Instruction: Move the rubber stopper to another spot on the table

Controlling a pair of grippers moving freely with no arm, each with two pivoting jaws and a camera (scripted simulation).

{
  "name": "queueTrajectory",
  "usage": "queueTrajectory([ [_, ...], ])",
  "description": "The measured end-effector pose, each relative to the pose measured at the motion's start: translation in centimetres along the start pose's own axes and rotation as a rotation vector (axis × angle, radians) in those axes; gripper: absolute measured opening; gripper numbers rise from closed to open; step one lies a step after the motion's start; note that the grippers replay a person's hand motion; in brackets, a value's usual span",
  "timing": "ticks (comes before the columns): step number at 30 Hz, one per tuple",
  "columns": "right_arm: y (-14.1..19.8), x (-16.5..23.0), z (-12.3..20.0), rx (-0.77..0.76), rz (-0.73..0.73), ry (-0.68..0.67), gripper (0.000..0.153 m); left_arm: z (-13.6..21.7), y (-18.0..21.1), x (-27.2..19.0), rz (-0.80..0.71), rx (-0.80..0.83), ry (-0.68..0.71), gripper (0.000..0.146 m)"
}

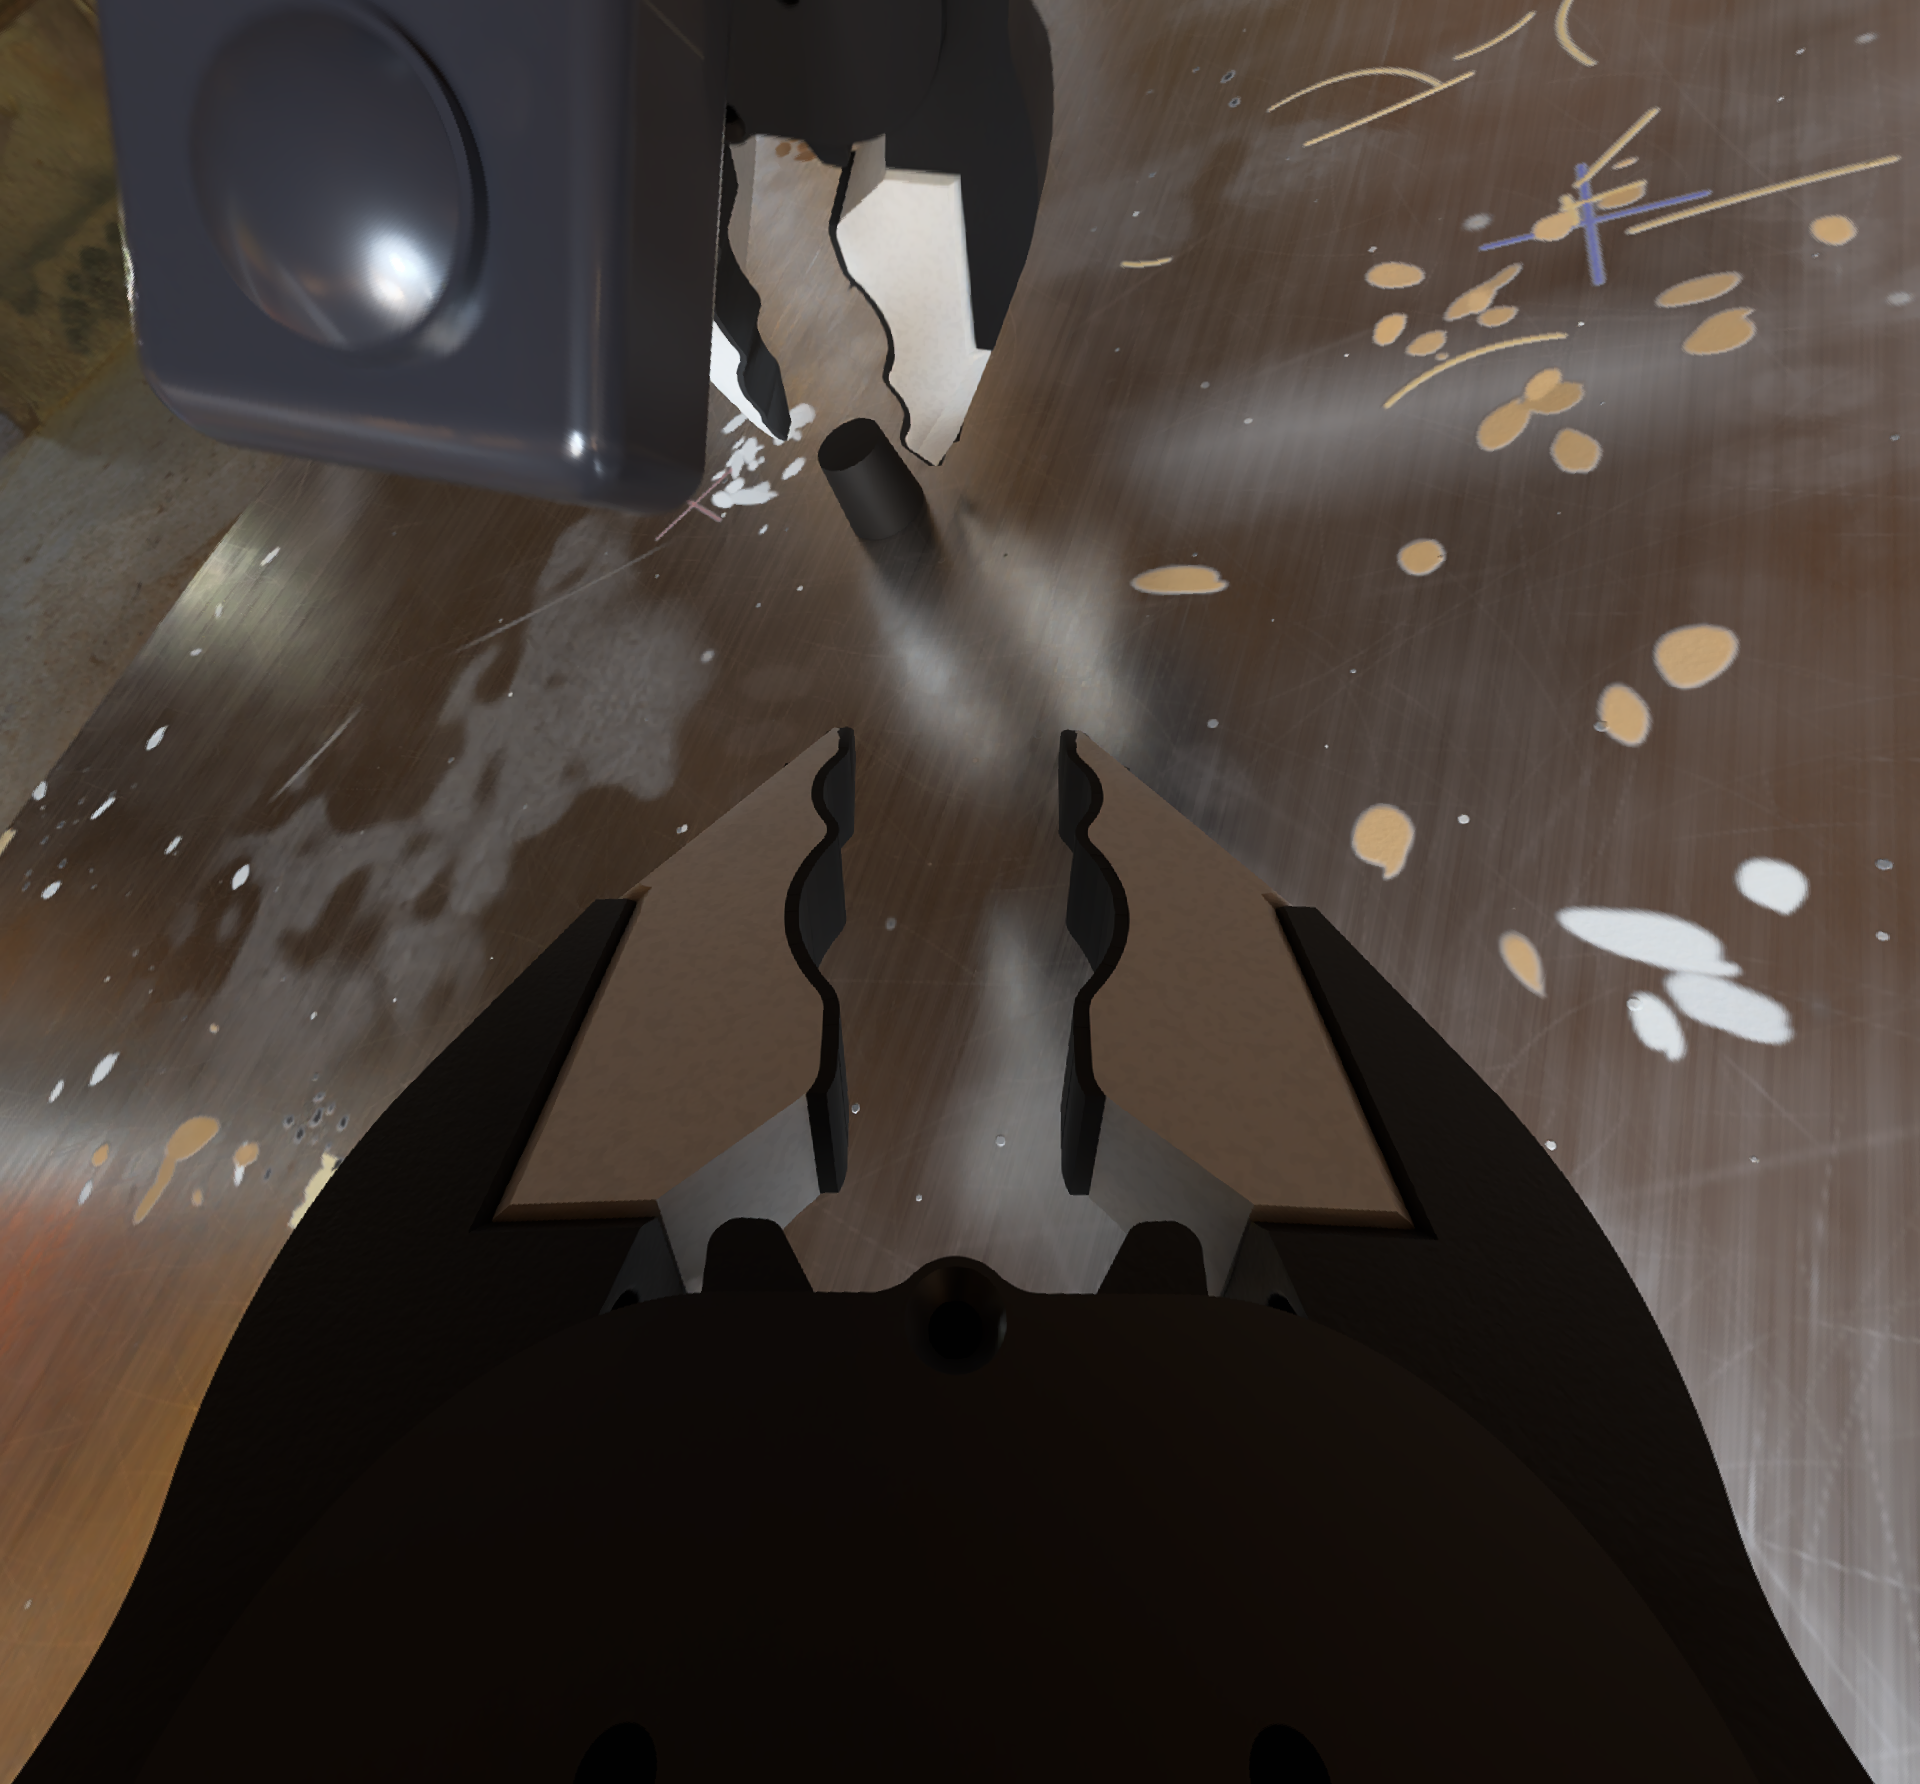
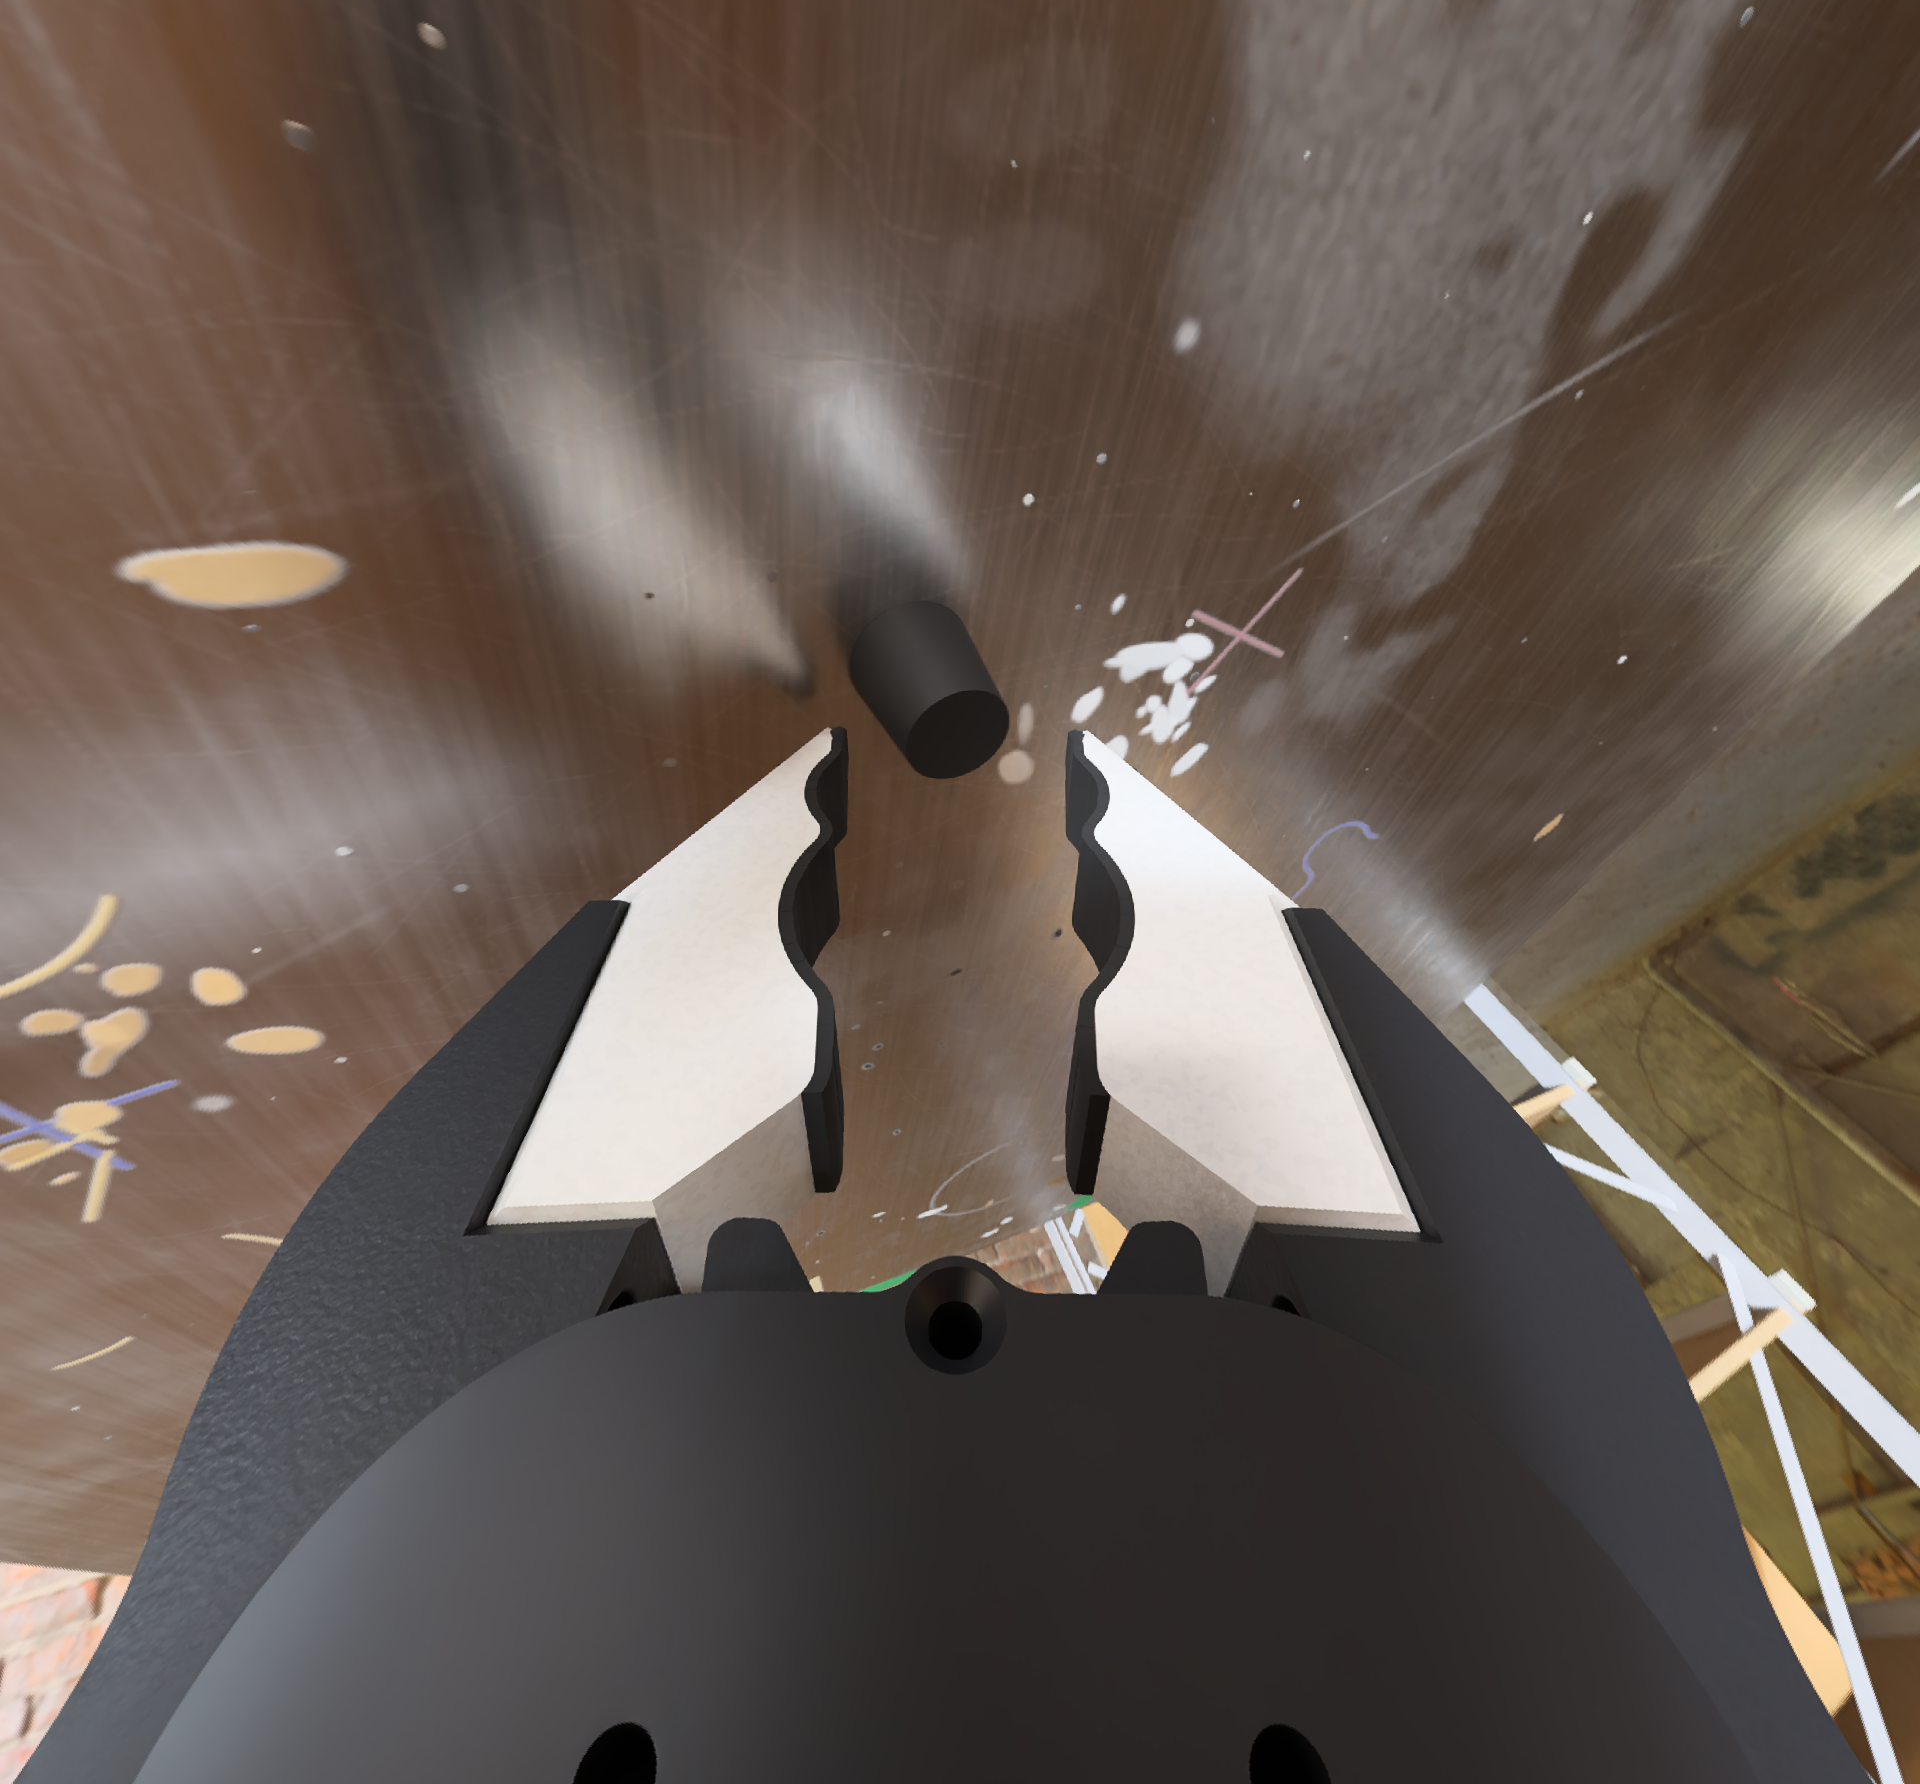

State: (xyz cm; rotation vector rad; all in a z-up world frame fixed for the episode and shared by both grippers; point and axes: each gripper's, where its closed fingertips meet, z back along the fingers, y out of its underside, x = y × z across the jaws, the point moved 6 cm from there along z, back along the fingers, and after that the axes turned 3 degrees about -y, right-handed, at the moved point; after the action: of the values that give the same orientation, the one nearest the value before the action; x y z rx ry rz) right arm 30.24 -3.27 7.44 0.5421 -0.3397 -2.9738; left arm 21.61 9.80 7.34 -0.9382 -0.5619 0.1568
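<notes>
The rubber stopper (image 2: 928,688) is a small black cylinder standing on the brown, paint-spattered table (image 2: 416,384). My right gripper (image 2: 956,747) is open and empty, its fingertips just short of the stopper, one on each side of its top. In the left wrist view the stopper (image 1: 871,482) shows farther off, with the right gripper (image 1: 852,446) above it, fingers apart around its top. My left gripper (image 1: 951,747) is open and empty, some way back from the stopper.
The table (image 1: 1455,799) carries tan and white paint splashes and scratches. In the right wrist view its edge runs along the right, with a white and wooden frame (image 2: 1714,1319) below. The right gripper's dark camera housing (image 1: 395,176) fills the upper left of the left wrist view.
</notes>
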Motion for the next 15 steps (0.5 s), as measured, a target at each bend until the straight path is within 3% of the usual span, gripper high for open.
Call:
queueTrajectory([
  [5,-0.2,0.3,1.2,-0.092,-0.008,-0.056,0.047,0.0,0.0,0.0,-0.001,0.000,0.001,0.039],
  [15,-0.6,-0.5,-0.1,0.014,0.057,-0.068,0.054,0.0,0.0,-0.1,-0.008,-0.002,0.002,0.039],
])
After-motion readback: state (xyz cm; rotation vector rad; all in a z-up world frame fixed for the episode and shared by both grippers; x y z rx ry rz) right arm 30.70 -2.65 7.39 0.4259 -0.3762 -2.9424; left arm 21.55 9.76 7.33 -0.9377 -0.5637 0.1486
